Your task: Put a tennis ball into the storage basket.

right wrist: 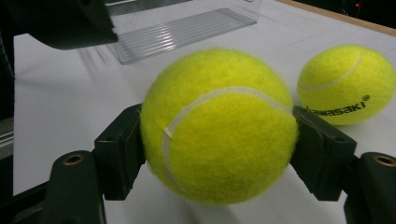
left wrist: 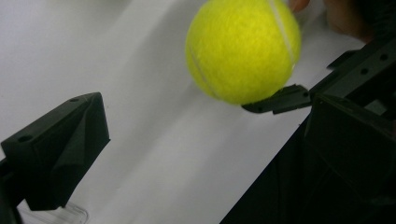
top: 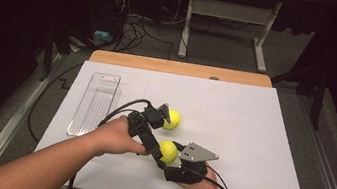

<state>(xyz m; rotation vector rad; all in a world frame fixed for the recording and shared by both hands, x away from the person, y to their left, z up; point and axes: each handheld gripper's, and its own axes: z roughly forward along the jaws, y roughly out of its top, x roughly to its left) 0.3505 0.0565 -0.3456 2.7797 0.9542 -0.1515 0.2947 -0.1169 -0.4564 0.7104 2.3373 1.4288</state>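
My right gripper (top: pixel 171 154) is shut on a yellow tennis ball (top: pixel 168 151) near the front of the table; in the right gripper view its pads (right wrist: pixel 122 148) press the ball (right wrist: pixel 215 107) from both sides. A second tennis ball (top: pixel 173 119) with black print lies loose on the white sheet just beyond it, at the right in the right gripper view (right wrist: pixel 346 84). My left gripper (top: pixel 158 133) sits to the left of both balls, jaws wide open with nothing between them (left wrist: pixel 205 116). In its view the held ball (left wrist: pixel 243 49) hangs ahead of the tips.
A long clear plastic tray (top: pixel 95 104) lies on the left part of the white sheet (top: pixel 251 137); it is also in the right gripper view (right wrist: pixel 182 32). The wooden table edge (top: pixel 180 68) runs along the back. Cables trail off the front edge.
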